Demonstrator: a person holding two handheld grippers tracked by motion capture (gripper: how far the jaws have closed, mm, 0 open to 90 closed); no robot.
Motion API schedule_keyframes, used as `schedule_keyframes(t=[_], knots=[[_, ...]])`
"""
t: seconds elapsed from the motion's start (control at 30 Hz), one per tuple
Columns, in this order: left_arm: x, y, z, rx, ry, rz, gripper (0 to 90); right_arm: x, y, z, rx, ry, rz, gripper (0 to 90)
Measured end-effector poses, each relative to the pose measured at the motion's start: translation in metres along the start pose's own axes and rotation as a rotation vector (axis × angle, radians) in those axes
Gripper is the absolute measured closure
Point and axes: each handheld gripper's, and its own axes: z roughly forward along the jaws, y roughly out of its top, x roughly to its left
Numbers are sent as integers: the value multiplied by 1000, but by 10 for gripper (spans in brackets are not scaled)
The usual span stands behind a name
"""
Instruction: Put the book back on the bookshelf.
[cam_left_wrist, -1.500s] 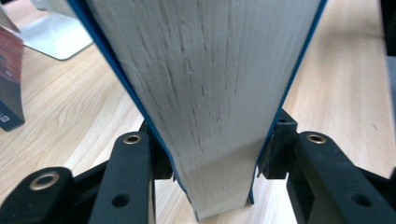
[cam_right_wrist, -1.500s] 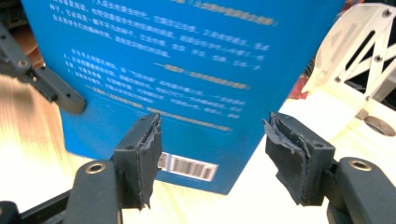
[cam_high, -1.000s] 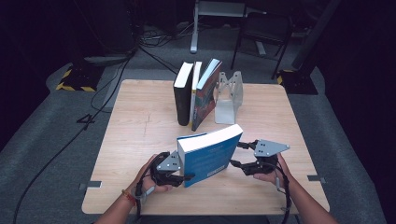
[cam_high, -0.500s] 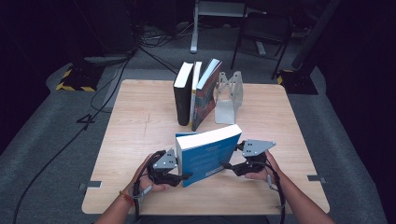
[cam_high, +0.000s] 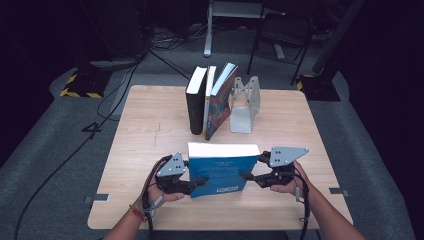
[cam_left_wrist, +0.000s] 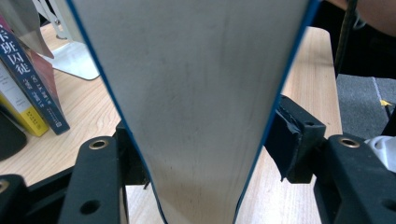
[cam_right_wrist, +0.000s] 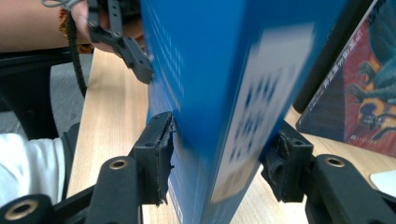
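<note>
A thick blue book (cam_high: 220, 170) stands on edge near the table's front, white page edge up, back cover towards me. My left gripper (cam_high: 197, 182) is shut on its left end and my right gripper (cam_high: 247, 176) on its right end. In the left gripper view the page block (cam_left_wrist: 196, 102) runs between the two jaws, which press on the blue covers. The right gripper view has the blue cover (cam_right_wrist: 224, 70) pinched between both pads (cam_right_wrist: 161, 144), with the other gripper's jaw (cam_right_wrist: 133, 53) on the far end.
At the back of the wooden table (cam_high: 145, 130) stand a black book (cam_high: 196, 100), a white-and-yellow book (cam_high: 209, 100) and a colourful book (cam_high: 222, 102) leaning left, then a metal bookend (cam_high: 245, 105). A chair and cables lie beyond the table.
The blue book has turned from a slanted pose to square with the table's front edge. Both grippers moved with it, still holding its ends.
</note>
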Motion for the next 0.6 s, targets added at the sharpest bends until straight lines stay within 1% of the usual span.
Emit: schedule_keyframes(t=[0.03,0.07,0.1,0.17,0.2,0.3,0.37,0.4,0.43,0.47,0.53,0.57,0.6], knots=[[2,2,2,-3,-3,-5,402,-1,5,-1,11,2,-10,479],[3,3,3,1,0,1,398,-1,12,-2,6,1,-14,479],[4,5,5,1,-4,4,395,-1,15,-2,-1,2,-12,482],[5,10,8,-3,-9,21,398,-1,22,-5,-19,-20,-2,488],[6,13,10,-13,-23,9,396,0,23,-7,-29,-22,9,501],[13,19,18,-21,-60,-6,372,2,22,-14,-36,-22,-10,547],[17,22,25,-23,-79,-12,356,3,21,-18,-31,-38,-2,557],[20,25,28,-22,-88,-1,346,3,21,-21,-27,-46,1,565],[24,28,33,-24,-115,4,339,3,20,-23,-24,-49,5,574],[24,28,33,-24,-115,4,332,3,20,-23,-24,-49,5,574],[31,32,42,-29,-145,4,323,4,19,-29,-7,-54,5,591],[32,33,45,-34,-151,-4,310,3,19,-31,-2,-63,15,591],[34,35,47,-35,-157,-1,300,2,18,-33,-1,-68,23,592]])
